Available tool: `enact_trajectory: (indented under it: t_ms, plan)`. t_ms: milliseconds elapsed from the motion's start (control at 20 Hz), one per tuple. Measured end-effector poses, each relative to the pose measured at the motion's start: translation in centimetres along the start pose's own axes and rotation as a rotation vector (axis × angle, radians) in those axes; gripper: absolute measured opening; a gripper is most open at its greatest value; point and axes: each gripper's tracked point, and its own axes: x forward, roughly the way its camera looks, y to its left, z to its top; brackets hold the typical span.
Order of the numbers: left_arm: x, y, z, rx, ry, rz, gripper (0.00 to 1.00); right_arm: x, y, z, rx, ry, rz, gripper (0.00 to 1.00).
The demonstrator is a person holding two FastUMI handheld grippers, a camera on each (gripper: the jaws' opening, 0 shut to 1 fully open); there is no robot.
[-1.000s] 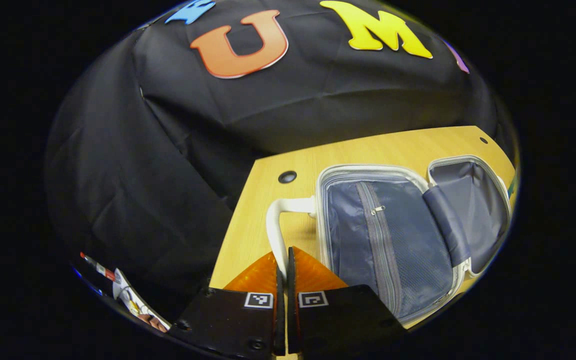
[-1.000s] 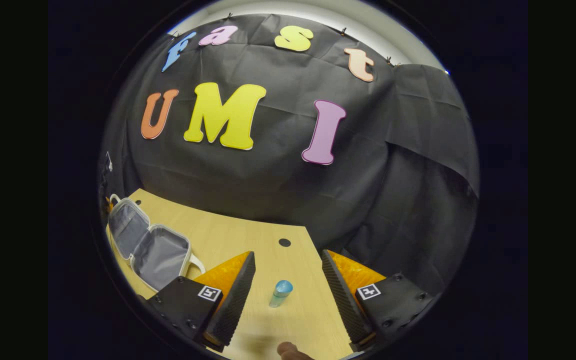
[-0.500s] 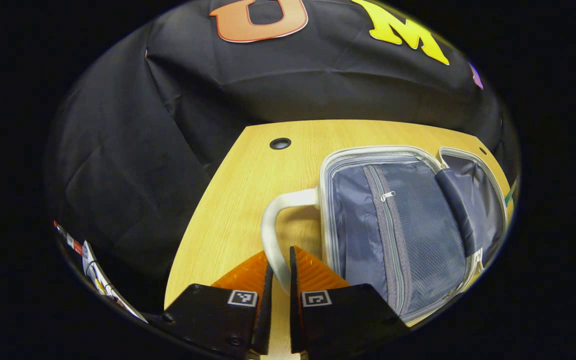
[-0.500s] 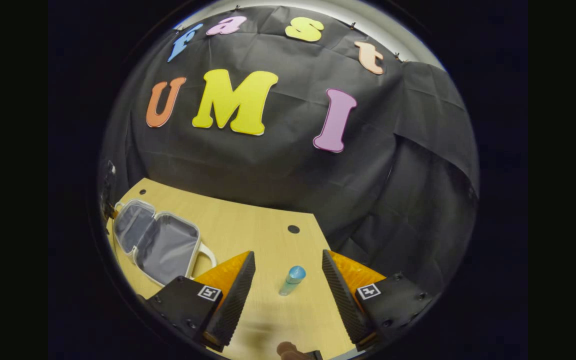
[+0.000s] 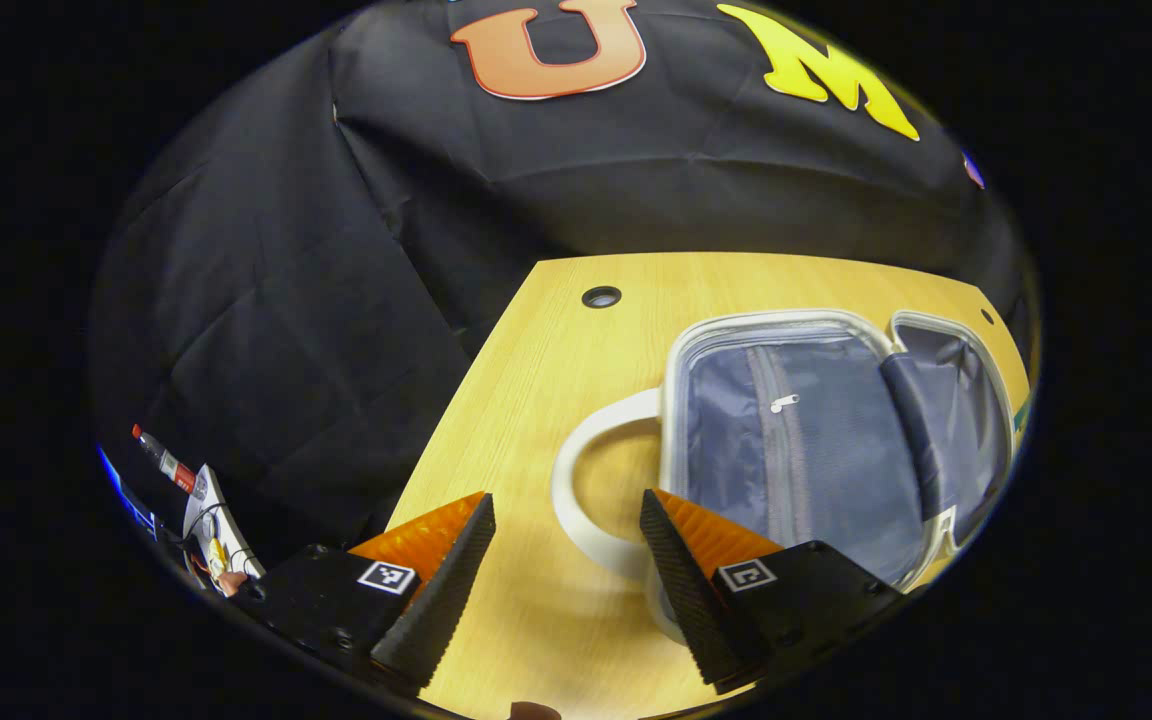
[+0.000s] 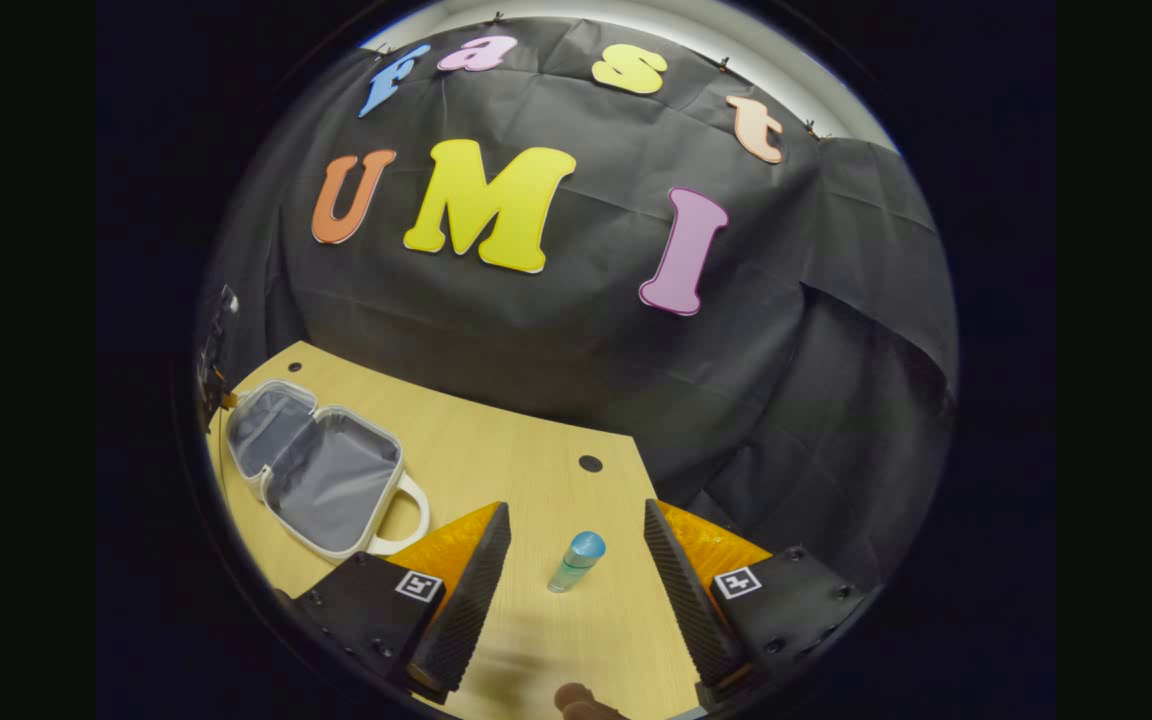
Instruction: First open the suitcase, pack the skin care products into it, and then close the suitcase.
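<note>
My left gripper (image 5: pixel 566 520) is spread wide, holding nothing, by the handle (image 5: pixel 581 500) of the open suitcase (image 5: pixel 816 440); only grey lining shows inside. My right gripper (image 6: pixel 576 535) gapes around the standing bottle (image 6: pixel 576 562), untouched, on the table (image 6: pixel 496 460).

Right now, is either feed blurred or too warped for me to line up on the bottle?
Right gripper view: sharp; bottle crisp between the open tool, soft shadow on the table below it. Left gripper view: sharp, fisheye bends the table edge and the open suitcase; no glare.
</note>
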Motion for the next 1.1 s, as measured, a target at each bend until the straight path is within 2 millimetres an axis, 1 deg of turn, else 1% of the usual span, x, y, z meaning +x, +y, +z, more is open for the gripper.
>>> enact_trajectory:
  t_ms: [50,100,150,250,350,400,450,600,800,900,950,1000,1050,1100]
  plan:
    - [-1.2,-1.2,0.4,-0.010,-0.009,-0.017,1.00,0.1,-0.4,-0.2,0.006,-0.001,0.006,0.80]
    - [-2.2,-2.5,0.9,-0.015,-0.023,-0.031,1.00,0.3,-0.7,-0.3,0.013,-0.003,0.015,0.80]
    - [-3.1,-4.1,1.4,-0.018,-0.035,-0.054,0.98,0.5,-1.0,-0.4,0.017,-0.003,0.026,0.80]
    - [-4.9,-8.0,2.2,-0.026,-0.052,-0.110,0.97,1.0,-1.7,-0.9,0.016,-0.001,0.044,0.79]
    - [-7.0,-12.4,3.0,-0.021,-0.067,-0.176,0.97,1.4,-2.7,-1.4,0.015,0.004,0.063,0.79]
    - [-7.7,-14.7,3.5,-0.011,-0.079,-0.208,0.97,1.6,-3.2,-1.5,0.015,0.004,0.072,0.80]
    - [-8.7,-17.1,3.8,0.002,-0.087,-0.244,1.00,1.8,-3.7,-1.6,0.014,0.002,0.077,0.80]
    - [-11.1,-24.7,4.7,0.031,-0.105,-0.357,0.97,2.3,-5.5,-2.2,0.010,0.001,0.089,0.80]
    - [-14.2,-34.7,4.9,0.063,-0.105,-0.512,0.97,2.5,-7.4,-3.2,-0.012,0.004,0.105,0.80]
    - [-15.5,-38.9,5.0,0.081,-0.106,-0.579,0.97,2.6,-8.2,-3.8,-0.020,0.007,0.113,0.80]
    - [-16.0,-40.9,5.0,0.092,-0.104,-0.612,0.98,2.6,-8.6,-4.0,-0.021,0.011,0.117,0.78]
    - [-16.6,-42.6,5.0,0.103,-0.100,-0.643,0.97,2.7,-8.9,-4.4,-0.027,0.014,0.120,0.80]
    - [-15.6,-43.4,3.9,0.113,-0.098,-0.671,0.98,2.8,-9.3,-4.6,-0.032,0.018,0.122,0.80]
    - [-17.2,-44.8,4.3,0.123,-0.093,-0.702,0.98,2.8,-9.6,-4.9,-0.035,0.023,0.124,0.80]
